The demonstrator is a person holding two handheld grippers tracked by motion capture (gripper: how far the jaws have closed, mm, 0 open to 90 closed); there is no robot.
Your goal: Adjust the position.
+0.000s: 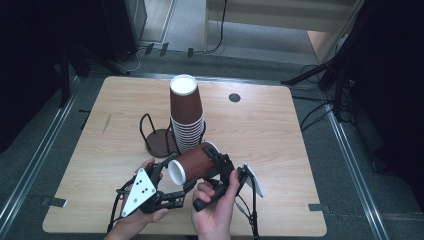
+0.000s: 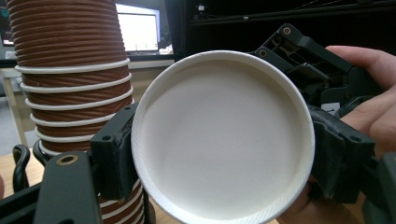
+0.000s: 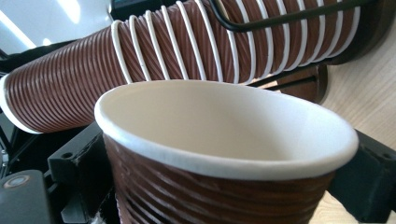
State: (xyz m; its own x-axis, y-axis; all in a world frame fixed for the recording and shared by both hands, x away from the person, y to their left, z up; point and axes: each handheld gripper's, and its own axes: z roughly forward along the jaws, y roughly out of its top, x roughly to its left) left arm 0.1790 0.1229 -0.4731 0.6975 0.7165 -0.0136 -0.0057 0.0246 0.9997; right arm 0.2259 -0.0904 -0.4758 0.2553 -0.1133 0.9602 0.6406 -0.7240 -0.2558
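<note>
I have one ribbed brown paper cup [image 1: 194, 164] lying on its side above the desk [image 1: 260, 130], just in front of the upside-down cup stack [image 1: 186, 114] in its black wire holder [image 1: 159, 136]. My left tongs [image 1: 169, 176] clamp its narrow base end; my right tongs [image 1: 220, 165] hold its white-rimmed mouth end. I judge this a hand-over: next, one grip should ease off.
</note>
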